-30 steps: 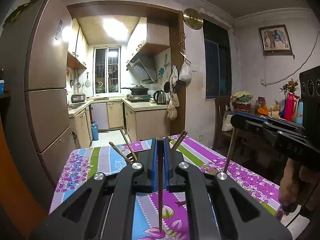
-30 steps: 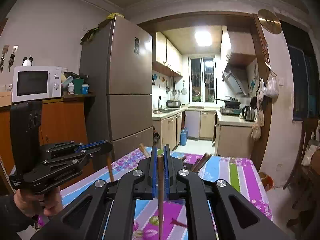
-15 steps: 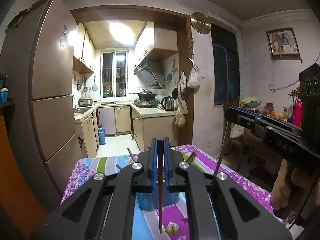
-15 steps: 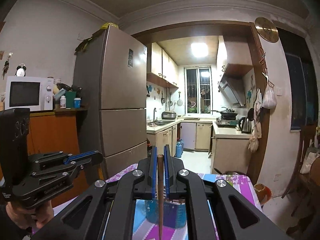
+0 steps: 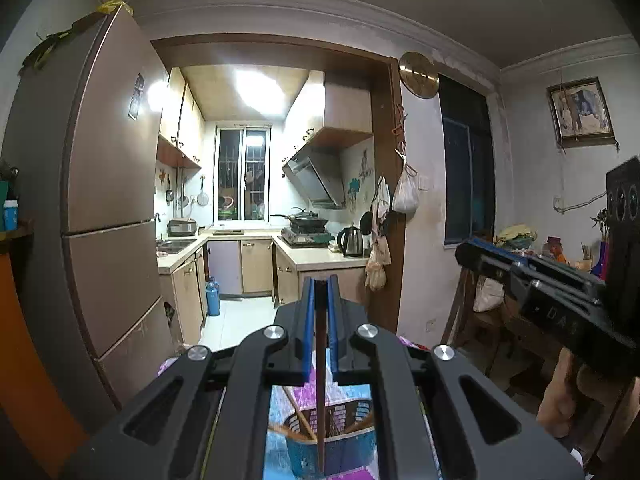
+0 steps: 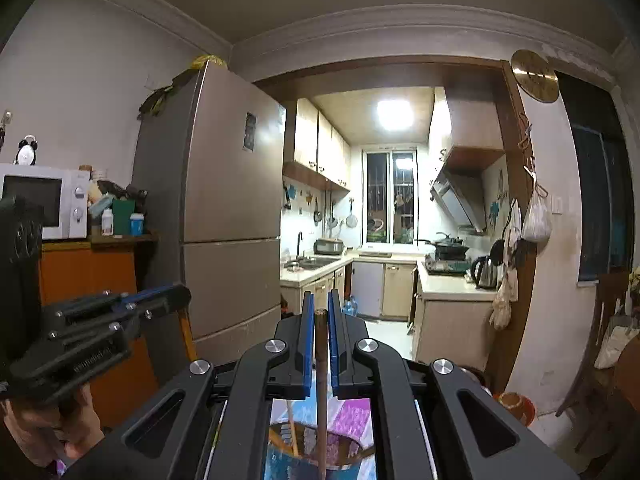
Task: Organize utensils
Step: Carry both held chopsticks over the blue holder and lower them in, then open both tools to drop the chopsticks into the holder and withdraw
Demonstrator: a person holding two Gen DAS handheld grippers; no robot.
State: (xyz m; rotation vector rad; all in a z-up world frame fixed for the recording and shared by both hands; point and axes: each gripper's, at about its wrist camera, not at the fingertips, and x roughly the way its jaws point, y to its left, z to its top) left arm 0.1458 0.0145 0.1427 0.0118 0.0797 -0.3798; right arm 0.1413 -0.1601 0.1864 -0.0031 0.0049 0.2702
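My left gripper [image 5: 319,280] is shut on a brown chopstick [image 5: 320,364] that hangs straight down between its blue pads. Its lower end is over the mouth of a blue utensil holder [image 5: 344,452], which has other chopsticks leaning inside. My right gripper [image 6: 319,298] is shut on a second chopstick [image 6: 321,380], also hanging over the blue holder [image 6: 288,460]. Each gripper shows in the other's view: the right gripper [image 5: 464,250] at the right edge, the left gripper [image 6: 180,294] at the left. Both are held level, high above the floral tablecloth [image 6: 354,412].
A tall fridge [image 5: 108,220] stands to the left beside the kitchen doorway. On an orange cabinet [image 6: 84,276] at far left sits a microwave [image 6: 40,200]. A wooden chair [image 5: 480,308] and a cluttered side table stand to the right.
Both grippers have risen with their chopsticks still clamped. The table has dropped low in both views. The blue holder now lies right under the chopstick ends.
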